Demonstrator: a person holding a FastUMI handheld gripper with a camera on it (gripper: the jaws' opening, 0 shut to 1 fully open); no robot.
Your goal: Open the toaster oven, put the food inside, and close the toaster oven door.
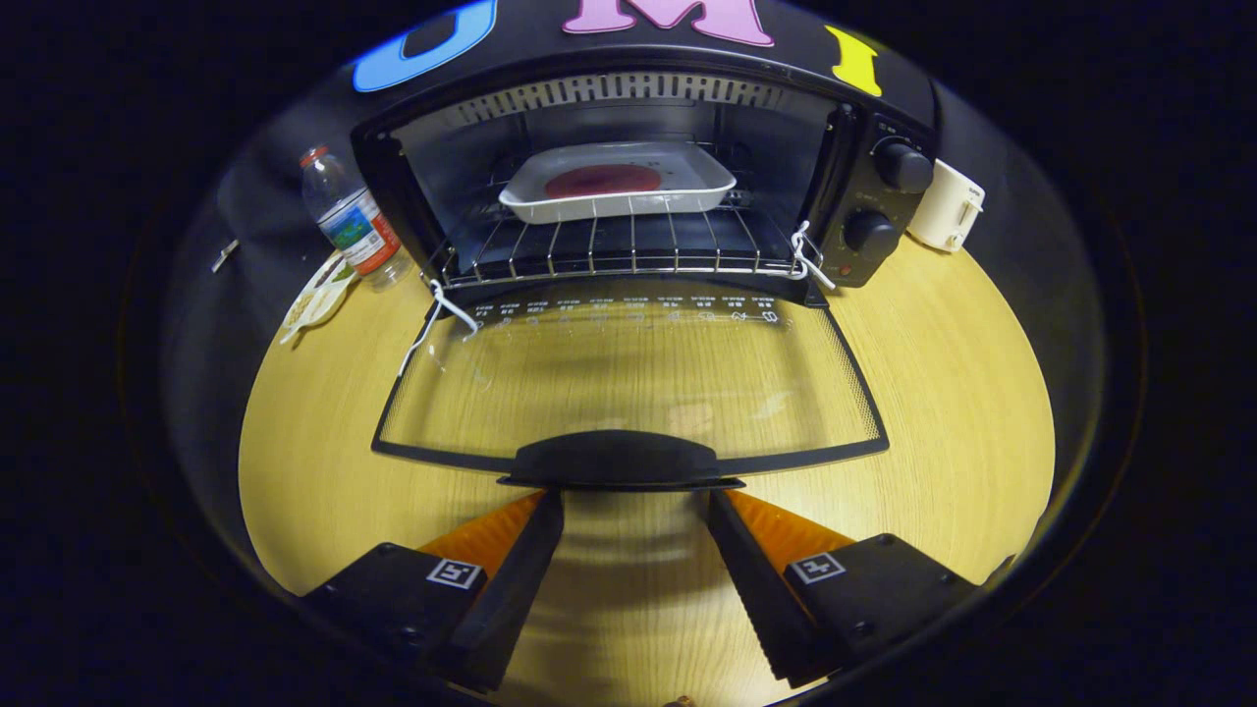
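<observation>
- Black toaster oven (864, 211): glass door (628, 383) folded down flat.
- White rectangular tray (619, 182) with round red food (602, 181): on the oven's wire rack.
- Gripper (636, 501): fingers spread, empty, tips under the door's black handle (619, 460).

Water bottle (351, 221) beside a plate (316, 295); white mug (946, 206); wooden table (943, 393).

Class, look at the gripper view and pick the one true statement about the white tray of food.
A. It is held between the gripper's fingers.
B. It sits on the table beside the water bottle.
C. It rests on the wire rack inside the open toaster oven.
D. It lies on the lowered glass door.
C: the white tray sits on the wire rack inside the toaster oven, beyond the lowered glass door; the open gripper is just short of the door handle, holding nothing.
</observation>
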